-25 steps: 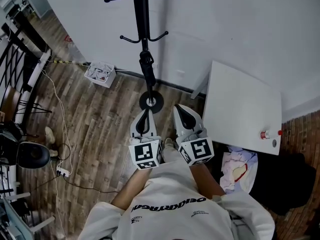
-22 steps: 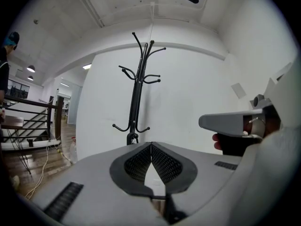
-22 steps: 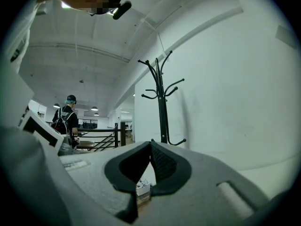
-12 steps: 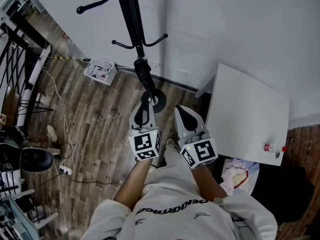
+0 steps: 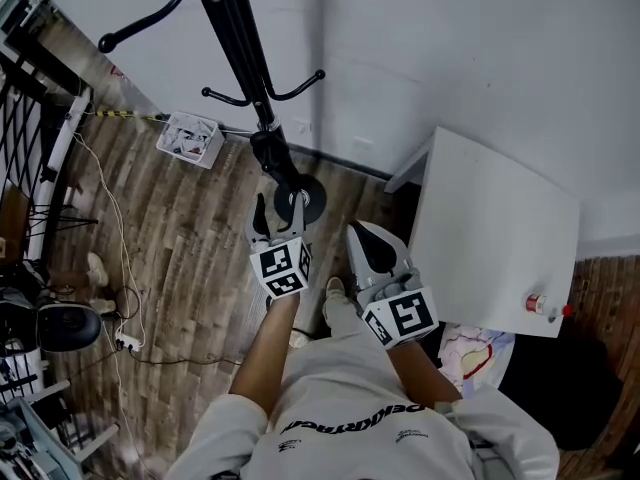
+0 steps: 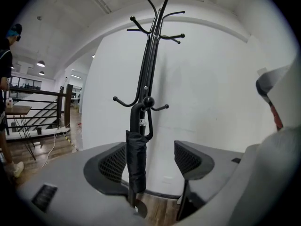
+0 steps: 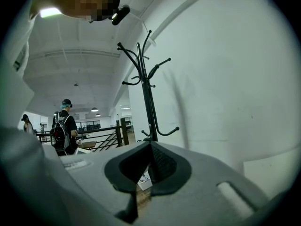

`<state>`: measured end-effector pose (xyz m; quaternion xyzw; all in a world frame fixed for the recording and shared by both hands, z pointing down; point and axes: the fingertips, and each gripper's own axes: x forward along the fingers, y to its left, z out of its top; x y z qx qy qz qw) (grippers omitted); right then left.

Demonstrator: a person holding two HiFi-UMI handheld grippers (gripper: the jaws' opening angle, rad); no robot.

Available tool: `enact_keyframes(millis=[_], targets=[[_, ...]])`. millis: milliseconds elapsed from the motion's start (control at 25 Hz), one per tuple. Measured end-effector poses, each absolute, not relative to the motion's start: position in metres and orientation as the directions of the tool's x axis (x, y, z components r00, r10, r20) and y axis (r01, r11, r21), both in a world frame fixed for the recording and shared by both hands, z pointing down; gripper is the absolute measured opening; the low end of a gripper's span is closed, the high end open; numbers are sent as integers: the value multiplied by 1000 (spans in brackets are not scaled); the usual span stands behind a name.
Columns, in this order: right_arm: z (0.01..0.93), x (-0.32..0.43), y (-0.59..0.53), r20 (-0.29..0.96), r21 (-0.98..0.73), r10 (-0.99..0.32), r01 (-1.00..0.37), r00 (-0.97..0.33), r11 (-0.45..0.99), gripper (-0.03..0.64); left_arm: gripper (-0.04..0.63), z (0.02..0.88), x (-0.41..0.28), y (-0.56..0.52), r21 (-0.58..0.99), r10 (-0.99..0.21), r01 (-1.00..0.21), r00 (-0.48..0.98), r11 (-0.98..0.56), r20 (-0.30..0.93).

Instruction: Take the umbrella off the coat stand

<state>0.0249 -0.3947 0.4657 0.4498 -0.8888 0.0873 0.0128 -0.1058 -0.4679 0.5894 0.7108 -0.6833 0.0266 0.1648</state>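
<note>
I am facing the coat stand (image 6: 149, 69) with my left gripper (image 6: 150, 161). Its jaws have just been opening and are now standing wide apart, with nothing pressed between them. The umbrella (image 6: 136, 159) is hanging folded against the pole, its curved handle (image 6: 142, 109) caught up by the lower hooks. In the left gripper view it is showing in the gap between my jaws, nearer the left one and touching neither. My right gripper (image 5: 372, 246) is waiting alongside, jaws closed on nothing. To do this step well, I am thinking I should centre the folded canopy between the pads and go in until it sits squarely between them. Then I should close firmly just below the handle. The lift should go upward first, so the crook clears its hook before I draw away; a sideways tug could tip the stand.
</note>
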Motion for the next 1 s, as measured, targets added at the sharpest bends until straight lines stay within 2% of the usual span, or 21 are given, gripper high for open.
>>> enact_keyframes(millis=[280, 720, 1000], targets=[[475, 44, -408, 119, -125, -810, -818, -575, 562, 3, 328, 639, -115, -510, 149, -963, -988, -2, 43, 268], [492, 72, -421, 150, -97, -828, -842, -540, 531, 3, 328, 705, -132, -560, 101, -942, -987, -82, 122, 326], [507, 81, -425, 183, -88, -825, -845, -534, 528, 3, 328, 720, -128, -583, 101, -945, -990, -65, 103, 320]])
